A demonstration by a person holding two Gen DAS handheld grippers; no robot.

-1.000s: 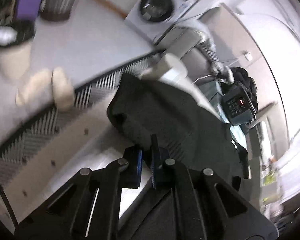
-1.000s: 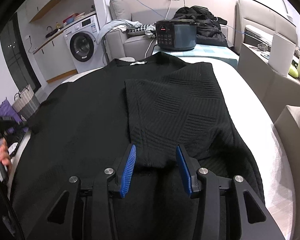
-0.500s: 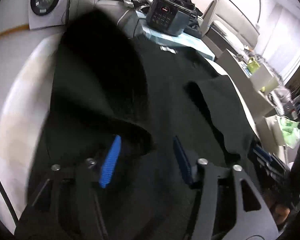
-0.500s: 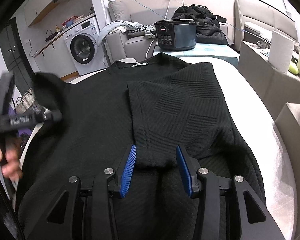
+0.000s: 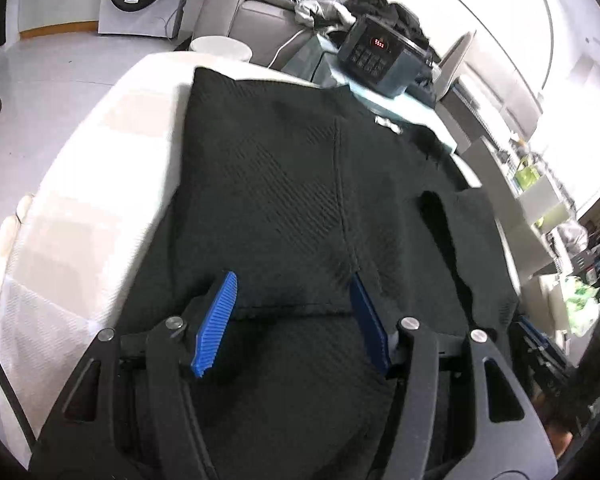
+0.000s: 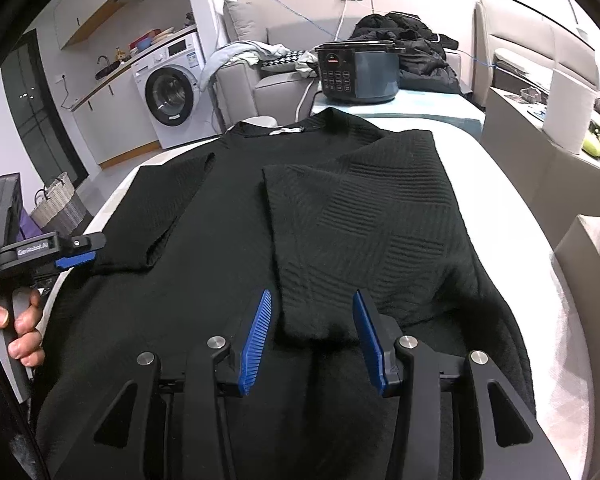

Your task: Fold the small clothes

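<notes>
A black knit sweater (image 6: 220, 248) lies flat on a white-covered table (image 6: 500, 184), with both sleeves folded inward over the body. In the left wrist view the left sleeve (image 5: 268, 208) ends with its cuff between the blue pads (image 5: 216, 320) of my left gripper (image 5: 292, 320). That gripper is open and the pads stand clear of the cloth. The right wrist view shows the left gripper (image 6: 86, 248) at the table's left edge, held by a hand (image 6: 16, 320). My right gripper (image 6: 312, 340) is open and straddles the cuff of the right sleeve (image 6: 372, 220).
A dark pressure cooker (image 6: 356, 76) stands on a teal mat past the collar. Behind are a sofa with piled clothes (image 6: 412, 52), a washing machine (image 6: 172, 92) and a woven basket (image 6: 58, 208) on the floor. A white paper roll (image 6: 568, 112) stands on a side unit at the right.
My left gripper swung in from the table's left side carrying the left sleeve, laid it over the sweater body and opened. The right gripper stayed still.
</notes>
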